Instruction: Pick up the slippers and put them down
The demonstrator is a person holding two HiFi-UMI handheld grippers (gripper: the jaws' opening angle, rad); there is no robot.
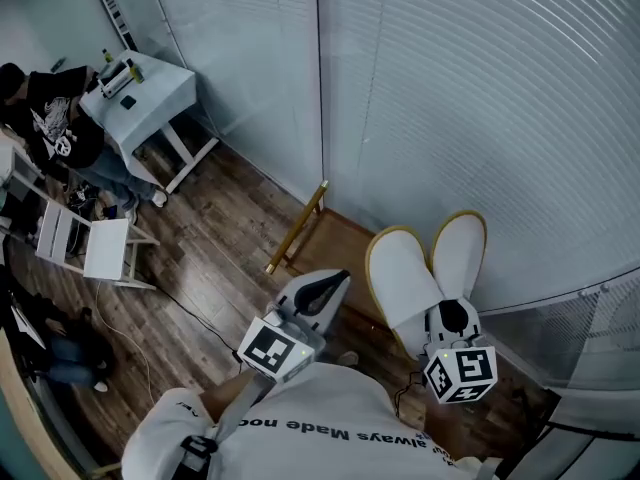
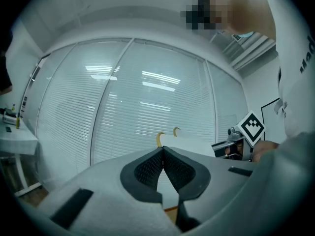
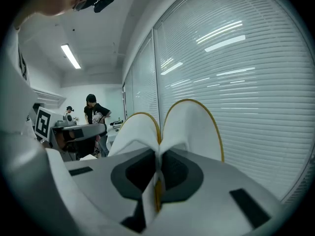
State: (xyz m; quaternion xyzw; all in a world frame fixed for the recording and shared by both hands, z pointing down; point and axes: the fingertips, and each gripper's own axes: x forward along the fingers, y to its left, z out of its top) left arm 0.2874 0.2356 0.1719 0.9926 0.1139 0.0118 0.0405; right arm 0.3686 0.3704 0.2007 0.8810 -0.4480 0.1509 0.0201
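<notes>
Two white slippers with yellow trim [image 1: 405, 273] are held off the floor side by side, soles toward the blinds. My right gripper [image 1: 452, 320] is shut on their pinched heel edges. In the right gripper view the pair [image 3: 189, 127] fans upward from the jaws of the right gripper [image 3: 158, 167]. My left gripper [image 1: 328, 288] hangs to the left of the slippers, shut and holding nothing. In the left gripper view the left gripper [image 2: 163, 152] shows its pads touching at the tips. Beyond them are the slippers [image 2: 184, 141] and the right gripper's marker cube [image 2: 252, 127].
A low wooden rack [image 1: 318, 230] stands on the wood floor below the slippers, against a wall of white blinds [image 1: 480, 98]. A white table [image 1: 150, 93], a seated person [image 1: 50, 118] and a white chair [image 1: 95, 248] are at the far left. A glass panel [image 1: 590, 318] is at the right.
</notes>
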